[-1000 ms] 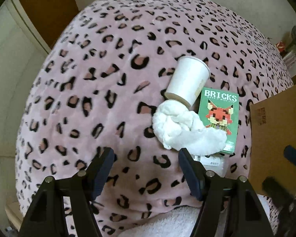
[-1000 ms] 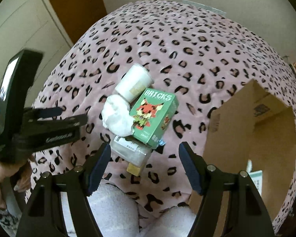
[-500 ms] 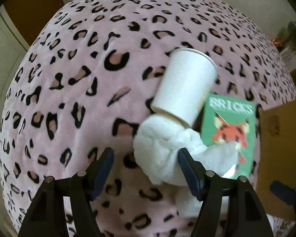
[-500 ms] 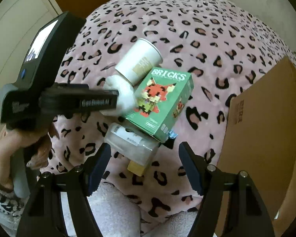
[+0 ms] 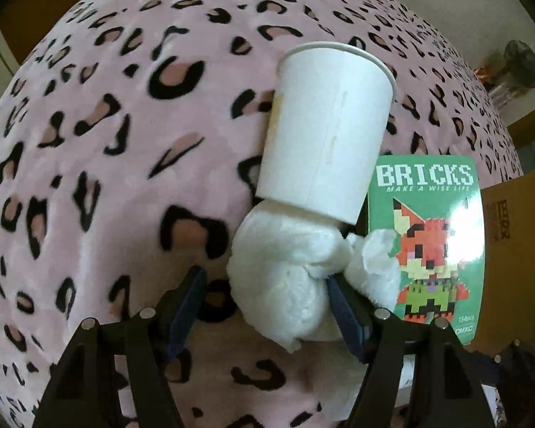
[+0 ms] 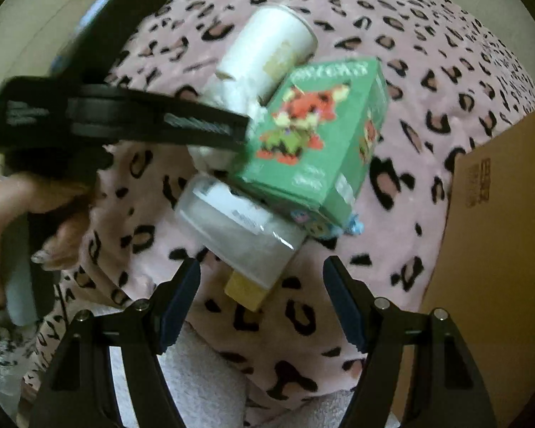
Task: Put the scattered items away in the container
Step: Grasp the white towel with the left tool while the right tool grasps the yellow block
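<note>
Both grippers are way lower than a second ago. The left gripper (image 5: 264,303) now has the white knotted cloth (image 5: 289,285) sitting between its open fingers, when before it hung over bare blanket. The right gripper (image 6: 262,301) has dropped close over the clear plastic tub (image 6: 239,232), and the cardboard box (image 6: 495,249) now shows only its outer wall.

I count one white paper cup (image 5: 328,132) lying on its side, one knotted white cloth (image 5: 289,278), one green BRICKS box (image 5: 435,249), one clear plastic tub (image 6: 239,228) with a label, and one small yellow block (image 6: 246,290) under it. One cardboard box (image 6: 499,249) stands beside them, all on one leopard-print blanket (image 5: 107,142). I hold two grippers, one per hand.
</note>
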{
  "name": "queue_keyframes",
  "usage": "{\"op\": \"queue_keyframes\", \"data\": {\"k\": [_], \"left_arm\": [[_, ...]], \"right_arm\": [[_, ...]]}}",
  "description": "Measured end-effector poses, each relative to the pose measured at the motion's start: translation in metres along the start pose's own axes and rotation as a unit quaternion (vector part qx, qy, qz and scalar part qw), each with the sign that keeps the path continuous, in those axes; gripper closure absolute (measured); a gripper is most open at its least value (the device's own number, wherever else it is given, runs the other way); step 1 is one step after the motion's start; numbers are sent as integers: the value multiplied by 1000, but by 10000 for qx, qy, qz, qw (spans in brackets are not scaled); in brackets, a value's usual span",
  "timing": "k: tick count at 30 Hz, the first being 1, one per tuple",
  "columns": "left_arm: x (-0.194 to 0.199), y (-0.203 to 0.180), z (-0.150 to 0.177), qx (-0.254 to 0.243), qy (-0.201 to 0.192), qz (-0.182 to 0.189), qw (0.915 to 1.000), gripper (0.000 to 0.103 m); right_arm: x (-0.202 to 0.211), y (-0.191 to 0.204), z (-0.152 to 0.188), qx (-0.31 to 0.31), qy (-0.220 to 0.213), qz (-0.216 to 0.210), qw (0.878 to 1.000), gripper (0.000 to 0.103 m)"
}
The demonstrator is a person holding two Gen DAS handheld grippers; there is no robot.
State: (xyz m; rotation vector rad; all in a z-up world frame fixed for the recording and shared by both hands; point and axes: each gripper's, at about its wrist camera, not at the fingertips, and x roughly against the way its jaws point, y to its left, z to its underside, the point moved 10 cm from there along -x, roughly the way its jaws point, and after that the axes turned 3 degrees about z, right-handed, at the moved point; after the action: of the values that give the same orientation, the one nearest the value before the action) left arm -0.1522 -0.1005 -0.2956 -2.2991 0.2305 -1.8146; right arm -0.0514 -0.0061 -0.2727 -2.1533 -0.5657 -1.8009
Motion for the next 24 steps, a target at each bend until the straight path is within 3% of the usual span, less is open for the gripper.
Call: {"op": "queue_keyframes", "data": {"k": [7, 14, 19, 21, 23, 24], "left_arm": [[6, 6, 11, 55, -136, -66, 9999, 36], [-1, 4, 10, -59, -45, -23, 10000, 34], [-8, -4, 9, -125, -26, -104, 9999, 34], [-6, -4, 9, -89, -54, -83, 9999, 37], [-2, -6, 10, 1, -36, 98, 9999, 52], [0, -8, 10, 54, -28, 193, 9998, 56]], "right_arm": [[-26, -5, 24, -623, 380, -313, 9968, 31], [-48, -6, 23, -925, 438, -211, 9945, 31], [-52, -6, 26, -808, 476, -9, 9956, 41], [-49, -5, 27, -828, 473, -100, 9954, 52], [-46, -6, 29, -928, 492, -264, 9941, 66], [-44, -6, 30, -984, 509, -360, 9932, 68]]}}
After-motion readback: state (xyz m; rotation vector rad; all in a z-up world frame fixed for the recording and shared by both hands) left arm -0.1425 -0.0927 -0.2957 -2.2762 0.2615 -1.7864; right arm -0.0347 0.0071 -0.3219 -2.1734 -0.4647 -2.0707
